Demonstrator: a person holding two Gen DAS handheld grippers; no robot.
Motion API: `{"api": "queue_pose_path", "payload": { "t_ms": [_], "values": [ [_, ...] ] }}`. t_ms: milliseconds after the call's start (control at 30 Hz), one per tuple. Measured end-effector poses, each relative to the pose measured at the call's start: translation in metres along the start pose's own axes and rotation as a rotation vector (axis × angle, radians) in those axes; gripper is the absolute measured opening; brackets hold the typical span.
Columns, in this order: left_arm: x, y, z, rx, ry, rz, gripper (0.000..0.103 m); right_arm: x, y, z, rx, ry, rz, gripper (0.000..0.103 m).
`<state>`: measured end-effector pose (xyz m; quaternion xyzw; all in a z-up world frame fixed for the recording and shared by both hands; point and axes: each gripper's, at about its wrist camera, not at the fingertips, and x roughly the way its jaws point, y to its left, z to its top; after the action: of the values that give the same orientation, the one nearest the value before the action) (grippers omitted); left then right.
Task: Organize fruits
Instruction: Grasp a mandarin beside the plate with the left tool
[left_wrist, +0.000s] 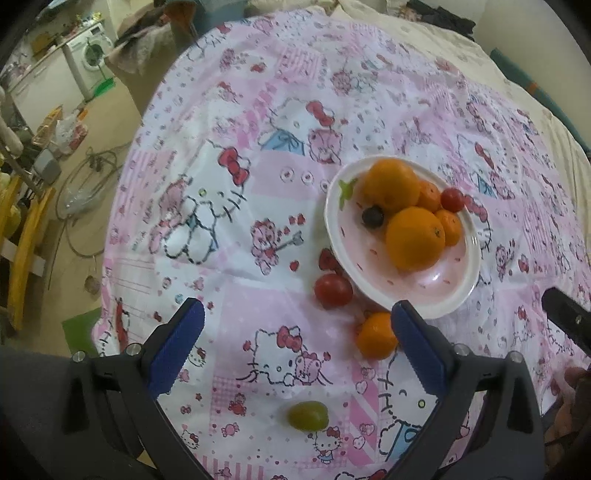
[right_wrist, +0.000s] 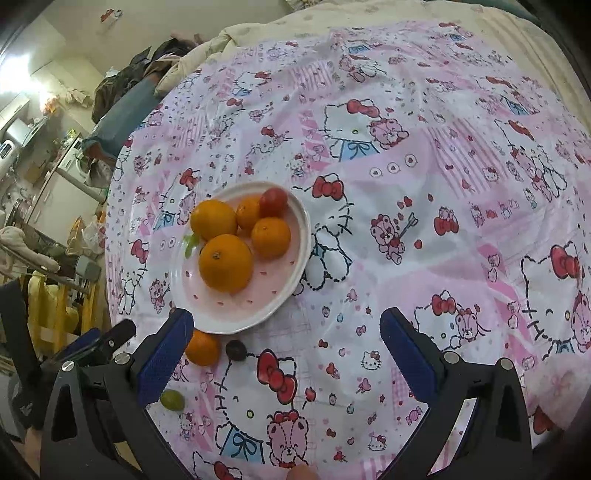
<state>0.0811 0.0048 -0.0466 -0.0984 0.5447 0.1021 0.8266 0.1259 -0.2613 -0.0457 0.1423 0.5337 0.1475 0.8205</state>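
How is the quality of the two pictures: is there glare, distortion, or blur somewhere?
Left wrist view: strong fisheye bending rounds the pink cartoon-print cloth; a soft glare patch sits on the white and pink plate; the room at the left edge is blurred. Right wrist view: the same bending; a bright overexposed area in the upper left corner; the large orange on the plate is fairly sharp.

This is a lived-in home, apparently a small flat. A white front-loading washing machine (left_wrist: 90, 55) stands against the far wall beside a white counter cluttered with small items (left_wrist: 48, 40). Plastic bags (left_wrist: 68, 129) and a coiled hose (left_wrist: 88, 177) lie on the pale floor. A pink-and-white cartoon-cat patterned cloth (left_wrist: 229, 206) covers the surface, with a cream quilt (right_wrist: 258, 33) and heaped dark clothes (right_wrist: 125, 77) behind it, and a yellow wooden frame (left_wrist: 26, 251) at the side.
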Motion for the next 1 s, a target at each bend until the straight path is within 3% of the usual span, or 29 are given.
{"api": "queue_pose_path", "payload": {
  "t_ms": [200,433,600,733,800,867,1000],
  "values": [
    [0.019,-0.009,-0.007,0.038,0.075,-0.062,0.096,0.005,-0.005,0.001,0.028,0.008,-0.018,0.103],
    [0.055,-0.033,-0.015,0.126,0.177,-0.14,0.068,0.004,-0.006,0.004,0.03,-0.007,-0.037,0.103],
    [0.061,-0.045,-0.013,0.149,0.175,-0.167,0.063,0.013,-0.011,0.001,0.049,0.023,-0.042,0.103],
    [0.073,-0.051,-0.013,0.156,0.224,-0.175,0.06,0.014,-0.009,0.001,0.03,0.019,-0.064,0.103],
    [0.077,-0.053,-0.014,0.161,0.235,-0.181,0.053,0.015,-0.009,0.0,0.028,0.02,-0.07,0.103],
    [0.076,-0.058,-0.013,0.177,0.23,-0.217,0.033,0.015,-0.01,0.0,0.031,0.022,-0.07,0.103],
    [0.072,-0.062,-0.014,0.202,0.223,-0.193,0.032,0.015,-0.01,0.0,0.021,0.016,-0.072,0.103]
  ]
}}
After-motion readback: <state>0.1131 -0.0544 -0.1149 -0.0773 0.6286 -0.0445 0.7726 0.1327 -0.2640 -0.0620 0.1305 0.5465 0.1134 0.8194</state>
